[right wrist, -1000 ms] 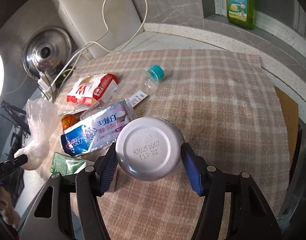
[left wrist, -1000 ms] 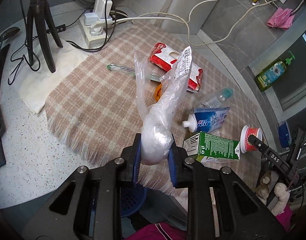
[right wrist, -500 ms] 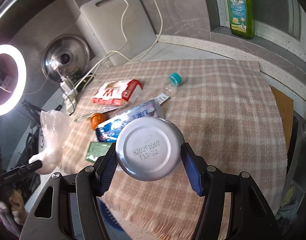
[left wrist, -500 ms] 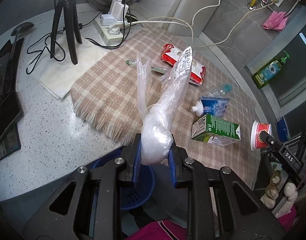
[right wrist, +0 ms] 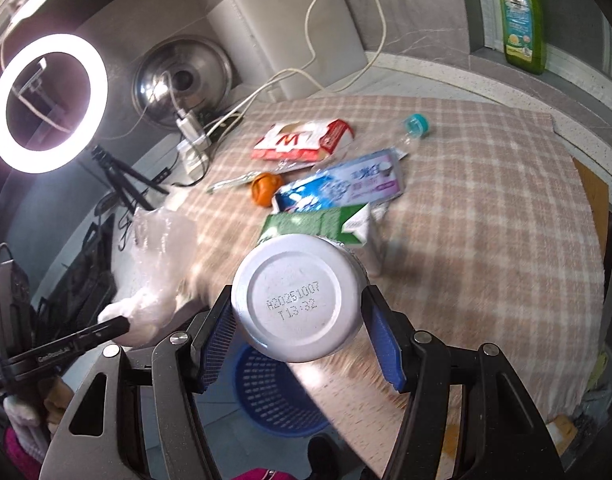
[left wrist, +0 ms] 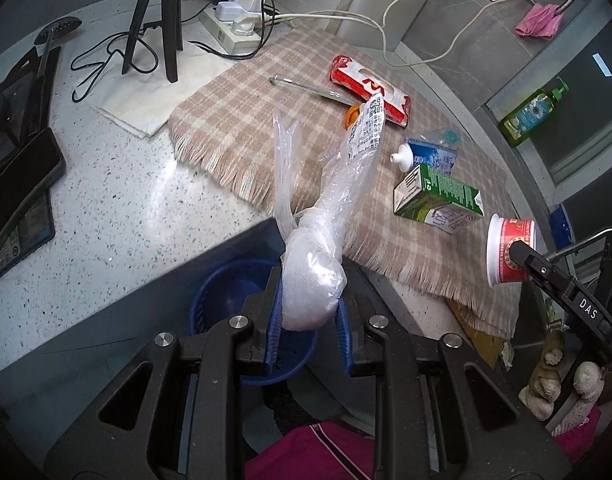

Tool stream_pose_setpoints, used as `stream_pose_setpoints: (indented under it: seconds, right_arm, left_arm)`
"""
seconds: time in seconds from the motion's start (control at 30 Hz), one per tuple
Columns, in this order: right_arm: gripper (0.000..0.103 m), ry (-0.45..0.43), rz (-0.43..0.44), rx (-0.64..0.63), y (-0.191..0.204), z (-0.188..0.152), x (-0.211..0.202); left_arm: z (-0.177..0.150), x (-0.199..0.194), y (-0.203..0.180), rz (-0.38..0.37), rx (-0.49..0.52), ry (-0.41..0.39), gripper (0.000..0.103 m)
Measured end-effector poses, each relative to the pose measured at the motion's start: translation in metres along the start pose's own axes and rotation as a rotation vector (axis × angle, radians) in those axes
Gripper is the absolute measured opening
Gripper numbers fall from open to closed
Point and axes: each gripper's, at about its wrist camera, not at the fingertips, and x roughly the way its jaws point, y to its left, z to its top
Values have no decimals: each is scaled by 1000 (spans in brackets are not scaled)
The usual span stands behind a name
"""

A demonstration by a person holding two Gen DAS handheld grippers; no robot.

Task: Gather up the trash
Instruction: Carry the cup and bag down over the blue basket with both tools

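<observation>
Open drop past bench edge [left wrist: 210, 240] to round blue perforated plastic basket [left wrist: 226, 296], lower centre. Upper right crowded: green rectangular carton [left wrist: 438, 198], red flat packet [left wrist: 370, 88]. Black tripod [left wrist: 154, 20] upper left.

both hands drawn back off the table toward the bin

the left gripper [left wrist: 309, 322] with its knotted plastic bag [left wrist: 312, 292] has come back past the fringed edge of the checked cloth [left wrist: 242, 120] and now hangs over the blue basket [left wrist: 210, 304], which was barely showing before. the right gripper [right wrist: 302, 344] with its cup [right wrist: 296, 300] has pulled back too, so the basket now shows beneath it.
</observation>
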Motion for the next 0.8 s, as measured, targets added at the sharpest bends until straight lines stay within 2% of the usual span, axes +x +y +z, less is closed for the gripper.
stream_pose_setpoints:
  seconds: [0.37, 0.8]
  right_arm:
    - [61, 112, 22, -47, 44, -56, 27]
    - [61, 228, -13, -95, 65, -103, 71]
  left_arm:
    - [-43, 22, 23, 1, 9, 112, 23]
    - [-73, 65, 47, 38, 22, 228, 23]
